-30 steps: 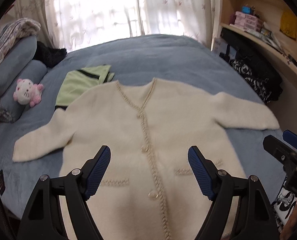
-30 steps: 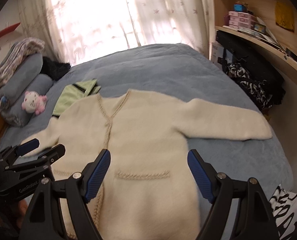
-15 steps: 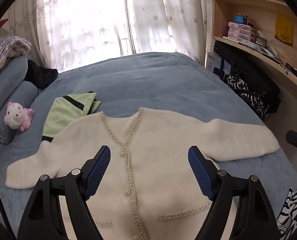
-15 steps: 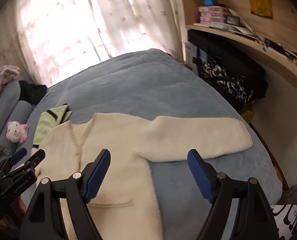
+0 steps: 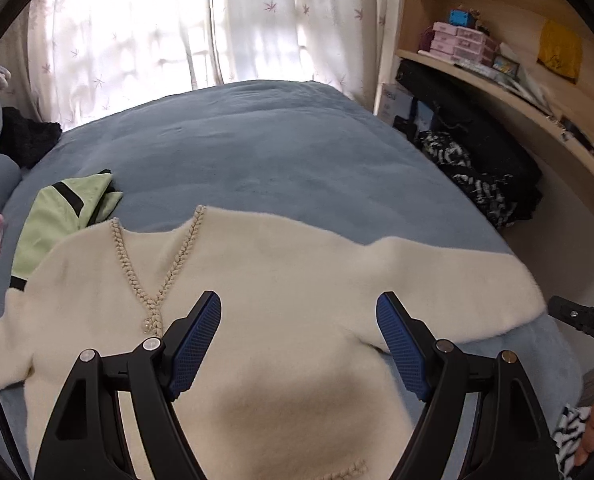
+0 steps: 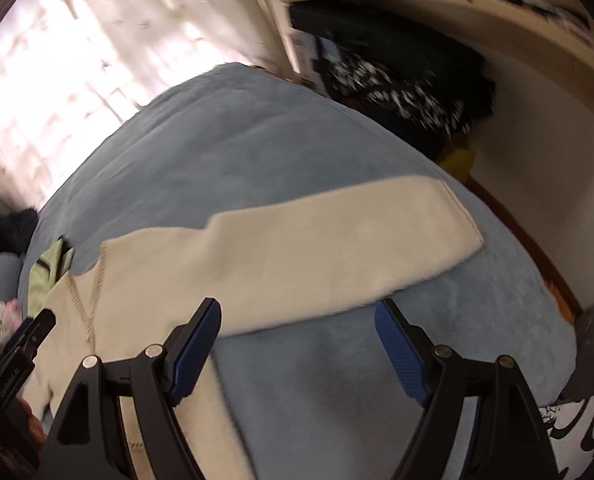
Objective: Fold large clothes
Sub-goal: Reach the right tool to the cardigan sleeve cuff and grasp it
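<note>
A: Cream knit, fuzzy, spread flat on the blue bed (image 5: 281, 148): that is the cardigan (image 5: 297, 280), its chest right under and between the left tongs (image 5: 299, 340).

B: And those tongs?

A: Released, blue pads wide apart, nothing between them, tilted down at the fabric. The braided neckline sits just left of the left-hand pad.

B: The right tongs (image 6: 297, 344) are also spread wide and gripping nothing. They point down steeply and the view is rolled, so the bed slants. The cardigan's sleeve (image 6: 337, 248) lies just ahead of the pads, with bare blue cover between them.

A: My view shows a button on the placket and the green garment (image 5: 61, 216) beyond the collar, far left.

B: Mine shows the sleeve's cuff end, and the left tongs' black body at the lower left edge. It is blurred, though.
</note>
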